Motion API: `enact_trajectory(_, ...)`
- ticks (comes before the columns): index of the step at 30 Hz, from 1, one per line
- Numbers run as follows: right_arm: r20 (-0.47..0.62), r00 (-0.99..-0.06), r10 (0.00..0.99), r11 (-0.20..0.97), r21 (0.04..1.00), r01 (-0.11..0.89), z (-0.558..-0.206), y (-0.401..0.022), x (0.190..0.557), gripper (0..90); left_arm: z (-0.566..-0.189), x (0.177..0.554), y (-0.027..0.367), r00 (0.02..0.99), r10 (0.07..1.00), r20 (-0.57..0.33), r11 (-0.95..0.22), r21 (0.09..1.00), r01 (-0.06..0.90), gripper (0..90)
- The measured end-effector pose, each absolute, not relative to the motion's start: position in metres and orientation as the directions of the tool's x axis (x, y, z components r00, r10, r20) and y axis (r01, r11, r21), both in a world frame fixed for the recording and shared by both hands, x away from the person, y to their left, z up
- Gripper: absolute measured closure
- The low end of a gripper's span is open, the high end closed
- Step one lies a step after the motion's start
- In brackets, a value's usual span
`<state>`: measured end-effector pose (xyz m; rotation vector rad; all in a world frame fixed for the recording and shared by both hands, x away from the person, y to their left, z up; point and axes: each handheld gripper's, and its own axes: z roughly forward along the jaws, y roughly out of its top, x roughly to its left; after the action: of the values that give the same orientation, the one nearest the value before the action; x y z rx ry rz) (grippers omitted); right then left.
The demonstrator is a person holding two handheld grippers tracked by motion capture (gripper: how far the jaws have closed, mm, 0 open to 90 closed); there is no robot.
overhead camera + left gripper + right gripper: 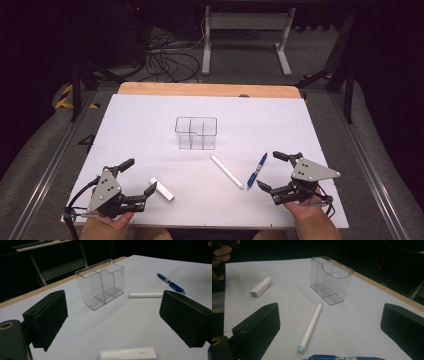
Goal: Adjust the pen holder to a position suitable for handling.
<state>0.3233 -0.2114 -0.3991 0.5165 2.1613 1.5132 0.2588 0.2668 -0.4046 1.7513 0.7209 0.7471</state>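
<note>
High view: left gripper (134,176) lower left, jaws apart around the white block (162,189); right gripper (274,172) lower right, jaws apart beside the blue pen (257,170). Clear organizer (196,133) centre.
Left gripper view: block bottom centre, untouched.
Right gripper view: pen at bottom edge, white marker (310,327) centre.
Looks like pre-grasp; next, close in and clamp.

The box (196,133) is clear, shiny plastic. The table (150,125) top looks smooth, white and matt, with a wood edge.
</note>
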Motion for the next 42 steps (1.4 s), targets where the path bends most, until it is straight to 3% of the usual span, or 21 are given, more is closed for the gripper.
enact_trajectory(24, -0.178, -0.843, 0.508, 0.404, 0.913, 0.051, -0.381, -0.195, 0.325, 11.3, -0.403, 0.257, 0.266, 0.615, 0.777, 0.133, -0.259, 0.958, 0.12, 10.0)
enact_trajectory(42, -0.188, -0.867, 0.461, 0.432, 0.901, 0.034, -0.36, -0.17, 0.343, 11.4, -0.403, 0.256, 0.265, 0.614, 0.777, 0.141, -0.268, 0.956, 0.119, 11.9)
